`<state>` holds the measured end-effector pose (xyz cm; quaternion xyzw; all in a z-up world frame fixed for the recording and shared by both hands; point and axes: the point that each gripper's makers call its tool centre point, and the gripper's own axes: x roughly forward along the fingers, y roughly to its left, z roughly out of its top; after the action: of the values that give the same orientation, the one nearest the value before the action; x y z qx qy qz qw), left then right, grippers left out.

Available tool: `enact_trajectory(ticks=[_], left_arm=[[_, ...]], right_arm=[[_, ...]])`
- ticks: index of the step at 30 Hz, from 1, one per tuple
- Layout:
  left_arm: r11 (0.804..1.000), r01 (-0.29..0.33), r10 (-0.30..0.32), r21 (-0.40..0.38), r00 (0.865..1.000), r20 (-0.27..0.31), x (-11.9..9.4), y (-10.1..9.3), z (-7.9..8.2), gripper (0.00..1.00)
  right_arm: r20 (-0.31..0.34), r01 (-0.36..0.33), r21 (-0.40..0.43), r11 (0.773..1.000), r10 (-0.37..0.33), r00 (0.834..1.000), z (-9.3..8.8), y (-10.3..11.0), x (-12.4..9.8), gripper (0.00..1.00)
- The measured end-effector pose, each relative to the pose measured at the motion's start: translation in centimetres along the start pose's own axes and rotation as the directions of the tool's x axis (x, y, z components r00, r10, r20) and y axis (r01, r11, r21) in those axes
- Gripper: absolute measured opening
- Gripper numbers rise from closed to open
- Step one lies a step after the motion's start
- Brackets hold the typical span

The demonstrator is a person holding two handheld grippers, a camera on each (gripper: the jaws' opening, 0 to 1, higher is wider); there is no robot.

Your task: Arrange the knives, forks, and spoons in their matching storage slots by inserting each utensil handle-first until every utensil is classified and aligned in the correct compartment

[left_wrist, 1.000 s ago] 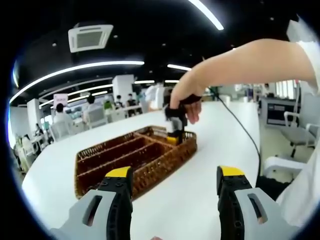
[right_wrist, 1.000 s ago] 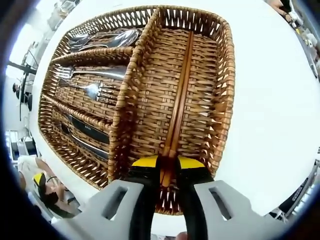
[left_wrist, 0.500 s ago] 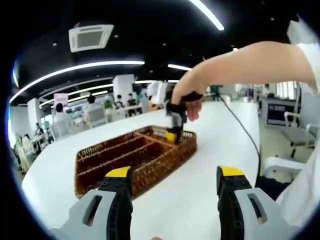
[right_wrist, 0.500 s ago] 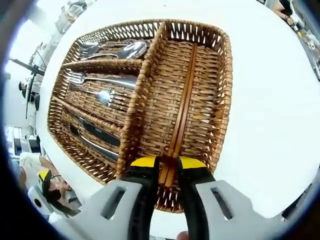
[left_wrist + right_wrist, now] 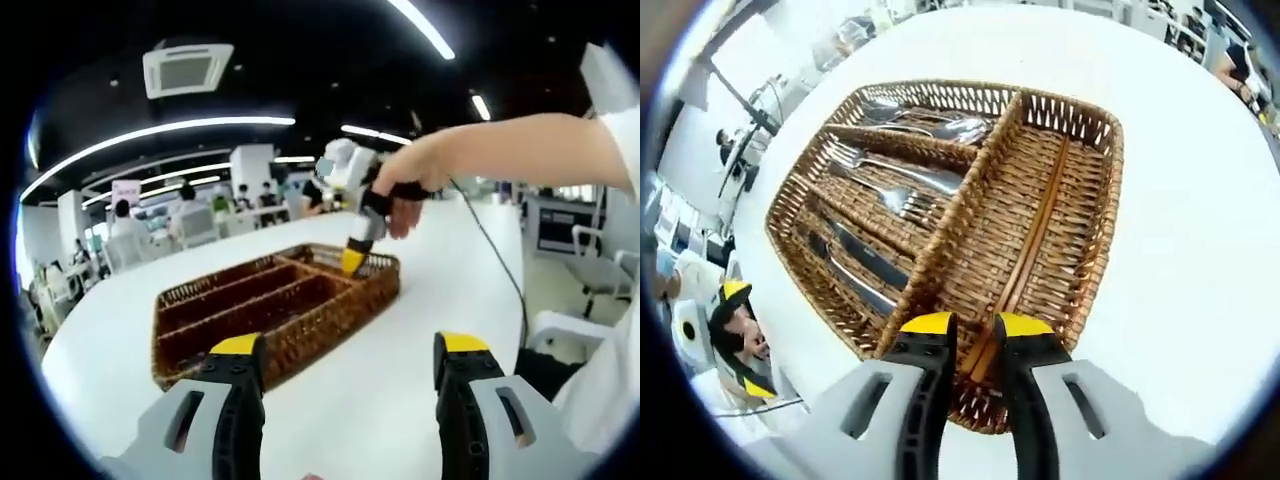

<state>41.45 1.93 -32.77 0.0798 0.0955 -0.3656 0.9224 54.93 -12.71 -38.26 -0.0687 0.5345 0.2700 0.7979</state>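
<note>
Four-compartment brown wicker tray (image 5: 1095, 215)

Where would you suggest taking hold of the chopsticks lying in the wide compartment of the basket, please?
Grip the chopsticks near mid-length, coming straight down from above. They lie flat and side by side along the compartment floor, and the wicker basket walls block a sideways approach. Setting the fingers across the pair, not along it, would likely clamp both together.

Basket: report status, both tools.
Left tool open, empty, short of the basket. Right tool open above the chopsticks in the end compartment. Spoons, forks, knives slotted. Nothing blocking.
</note>
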Motion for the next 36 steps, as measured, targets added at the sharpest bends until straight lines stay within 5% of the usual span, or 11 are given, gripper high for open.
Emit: enact_trajectory(ticks=[7, 11, 14, 17, 23, 24, 25, 28, 29, 34, 36], left_arm=[[1.0, -0.017, 0.017, -0.023, 1.0, -0.011, 0.1, 1.3, -0.3, 0.68], [0.999, -0.035, 0.035, -0.034, 0.999, -0.012, -0.1, 2.3, -0.3, 0.68], [0.998, -0.047, 0.046, -0.044, 0.999, -0.011, -0.2, 2.9, -0.3, 0.68], [0.997, -0.057, 0.057, -0.056, 0.998, -0.015, -0.2, 3.4, -0.5, 0.68], [0.996, -0.065, 0.064, -0.063, 0.998, -0.016, -0.1, 3.7, -0.6, 0.69], [0.996, -0.07, 0.07, -0.063, 0.997, -0.014, -0.1, 3.9, -0.6, 0.69], [0.995, -0.072, 0.071, -0.064, 0.997, -0.014, -0.1, 3.9, -0.6, 0.69], [0.995, -0.076, 0.076, -0.071, 0.997, -0.001, -0.2, 4.4, -0.5, 0.69], [0.994, -0.079, 0.079, -0.075, 0.997, 0.006, -0.3, 4.5, -0.4, 0.7], [0.991, -0.1, 0.102, -0.084, 0.995, 0.017, -0.5, 5.6, -0.4, 0.73], [0.991, -0.106, 0.109, -0.083, 0.994, 0.023, -0.5, 5.8, -0.3, 0.75]], right_arm=[[0.186, -0.059, -0.164, 0.985, 0.089, 0.979, 0.9, 1.6, -0.8, 0.15], [0.268, -0.06, -0.22, 0.974, 0.119, 0.956, 0.8, 2.1, -1.1, 0.14], [0.349, -0.075, -0.243, 0.967, 0.159, 0.923, 1.3, 2.7, -1.4, 0.14], [0.499, 0.008, -0.366, 0.931, 0.189, 0.846, 2.5, 3.1, -2.6, 0.14], [0.594, 0.03, -0.393, 0.919, 0.229, 0.771, 3.1, 4.2, -3.4, 0.15], [0.627, 0.008, -0.388, 0.922, 0.258, 0.735, 3.3, 4.9, -3.8, 0.15], [0.633, 0.01, -0.386, 0.922, 0.257, 0.731, 3.4, 4.9, -3.8, 0.15], [0.689, 0.043, -0.413, 0.91, 0.282, 0.668, 3.9, 5.5, -4.5, 0.16], [0.685, 0.034, -0.406, 0.913, 0.28, 0.672, 3.7, 5.5, -4.4, 0.17], [0.754, 0.082, -0.411, 0.908, 0.288, 0.59, 4.1, 6.1, -5.7, 0.18], [0.756, 0.081, -0.405, 0.91, 0.284, 0.59, 3.9, 6.3, -5.8, 0.21]])
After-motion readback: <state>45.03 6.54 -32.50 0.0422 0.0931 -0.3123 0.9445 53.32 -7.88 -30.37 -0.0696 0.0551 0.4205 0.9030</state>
